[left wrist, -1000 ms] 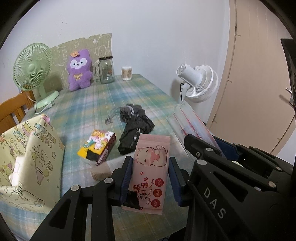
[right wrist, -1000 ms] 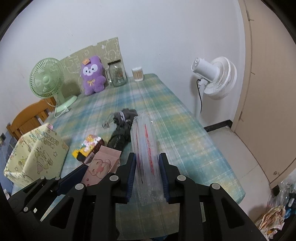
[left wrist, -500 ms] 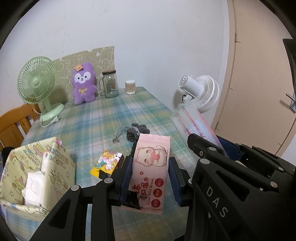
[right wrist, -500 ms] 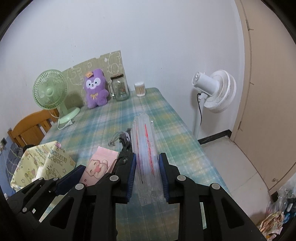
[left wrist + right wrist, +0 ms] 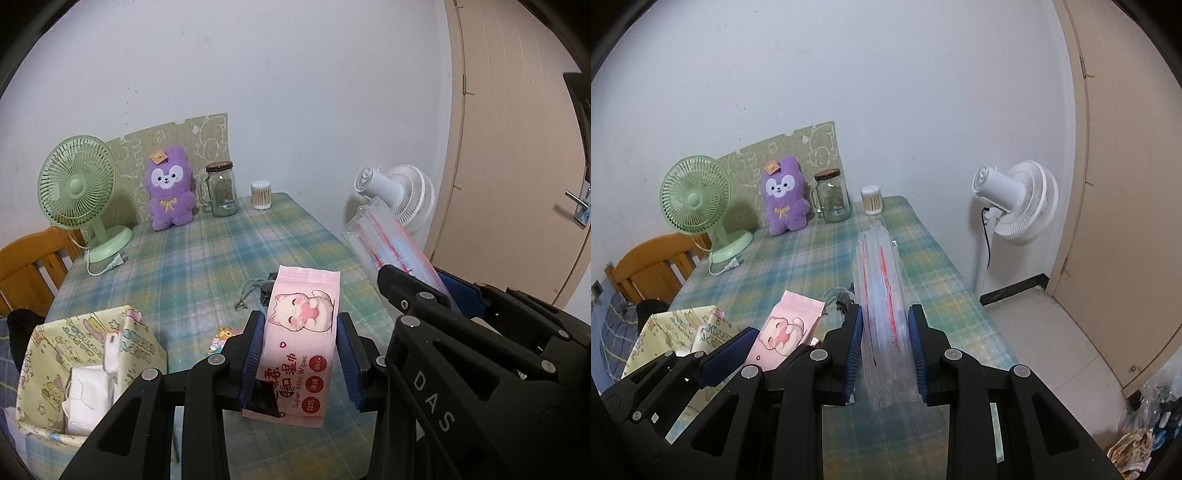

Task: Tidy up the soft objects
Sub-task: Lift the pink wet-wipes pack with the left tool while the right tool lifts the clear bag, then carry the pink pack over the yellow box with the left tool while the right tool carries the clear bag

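**Inspector A:** Left gripper: jaws closed on a pink pack of mini wipes, held upright, lifted clear above the plaid tablecloth. Right gripper: jaws clamped on a long clear plastic packet with red print, also held in the air.

**Inspector B:** Destination?

**Inspector A:** Most likely the yellow cartoon-print fabric bin at the near left corner of the table. White tissue-like packs already sit inside it. The wipes are to the right of the bin, not over it.

**Inspector B:** Outstanding items?

**Inspector A:** A dark drawstring pouch lies on the cloth, mostly hidden behind the wipes. A small colourful packet lies near the left fingers. Neither is stowed.

**Inspector B:** Assessment?

**Inspector A:** Partway, in my judgement. Some items binned, two in hand, at least two loose. Whether the purple plush toy by the wall counts, I cannot tell.
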### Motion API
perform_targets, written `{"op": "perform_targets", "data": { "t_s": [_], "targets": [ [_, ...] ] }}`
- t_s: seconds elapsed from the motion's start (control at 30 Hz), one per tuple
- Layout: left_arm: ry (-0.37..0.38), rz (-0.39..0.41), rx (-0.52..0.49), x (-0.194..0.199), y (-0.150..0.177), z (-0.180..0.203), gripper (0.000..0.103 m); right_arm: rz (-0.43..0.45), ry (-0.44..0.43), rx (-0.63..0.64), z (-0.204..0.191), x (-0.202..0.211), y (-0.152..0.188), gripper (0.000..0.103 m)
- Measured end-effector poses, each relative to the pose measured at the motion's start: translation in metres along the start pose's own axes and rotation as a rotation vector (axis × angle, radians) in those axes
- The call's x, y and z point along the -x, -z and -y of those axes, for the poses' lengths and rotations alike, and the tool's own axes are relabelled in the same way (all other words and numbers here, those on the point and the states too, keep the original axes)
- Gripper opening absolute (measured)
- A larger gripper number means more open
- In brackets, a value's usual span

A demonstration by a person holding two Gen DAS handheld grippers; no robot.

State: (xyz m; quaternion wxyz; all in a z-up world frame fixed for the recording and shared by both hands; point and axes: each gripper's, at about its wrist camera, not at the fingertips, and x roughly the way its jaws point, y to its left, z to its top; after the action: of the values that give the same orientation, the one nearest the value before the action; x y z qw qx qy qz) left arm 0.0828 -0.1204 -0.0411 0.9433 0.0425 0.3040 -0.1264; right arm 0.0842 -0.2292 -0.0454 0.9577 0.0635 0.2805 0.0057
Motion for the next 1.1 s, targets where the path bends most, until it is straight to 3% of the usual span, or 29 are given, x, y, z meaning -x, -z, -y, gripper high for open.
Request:
{"op": "perform_targets", "data": {
  "t_s": [1.1],
  "targets": [
    [-0.033,0.052,0.058,0.033,-0.006,-0.086,0.040,0.022,-0.060,0.087,-0.098,0.005,-0.019,0.029]
  ]
}}
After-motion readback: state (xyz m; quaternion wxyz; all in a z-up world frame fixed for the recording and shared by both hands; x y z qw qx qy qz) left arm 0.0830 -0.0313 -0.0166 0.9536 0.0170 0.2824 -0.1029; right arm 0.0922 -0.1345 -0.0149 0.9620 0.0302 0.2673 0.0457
